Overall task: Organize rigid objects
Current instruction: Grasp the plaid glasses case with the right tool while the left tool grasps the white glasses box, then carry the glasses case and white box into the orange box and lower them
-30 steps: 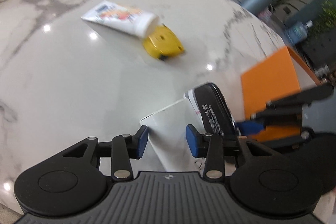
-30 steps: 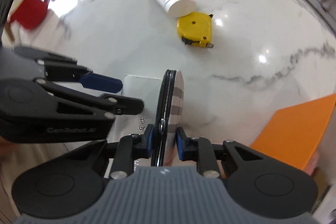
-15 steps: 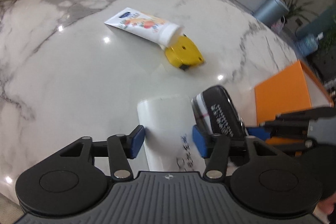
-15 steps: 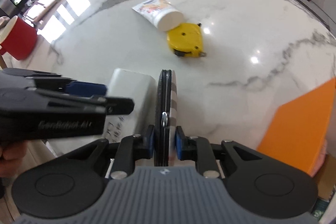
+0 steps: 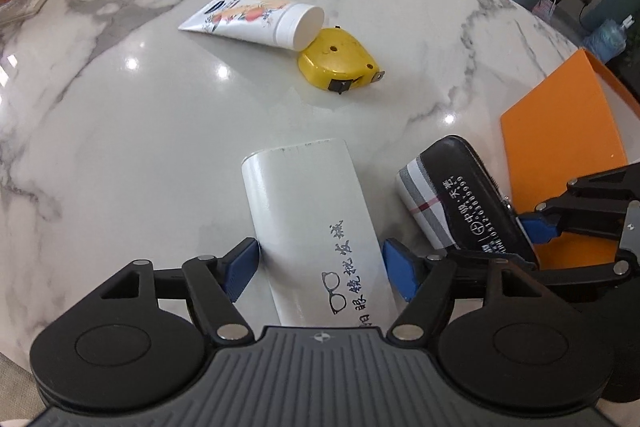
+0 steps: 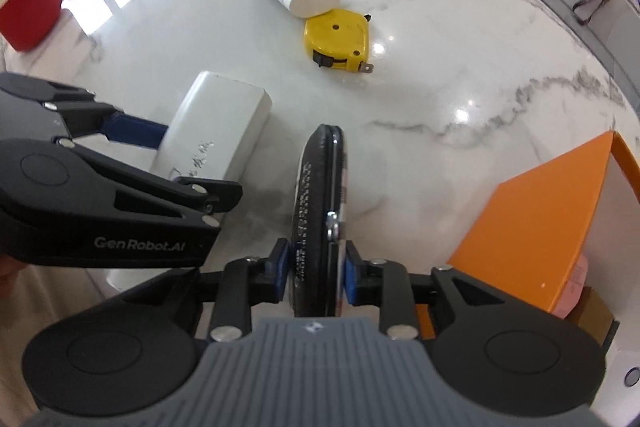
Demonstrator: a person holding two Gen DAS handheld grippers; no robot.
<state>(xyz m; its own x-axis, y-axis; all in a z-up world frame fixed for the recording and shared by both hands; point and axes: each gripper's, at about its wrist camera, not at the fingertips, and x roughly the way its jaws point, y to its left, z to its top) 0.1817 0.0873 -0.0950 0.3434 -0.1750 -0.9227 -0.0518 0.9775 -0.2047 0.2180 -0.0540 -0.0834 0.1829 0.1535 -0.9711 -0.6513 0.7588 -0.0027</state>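
Left wrist view: we spread left gripper (image 5: 320,269) off white case (image 5: 308,211), released on table; right gripper (image 6: 316,269), loosening, still pinched black case (image 6: 318,203).

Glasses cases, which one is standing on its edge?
The black plaid-sided case, standing on edge between the right gripper's pads; the white case lies flat between open left jaws.

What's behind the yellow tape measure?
A white lotion tube lies behind the yellow tape measure, its cap end against it. Whether anything hides under the tube cannot be seen.
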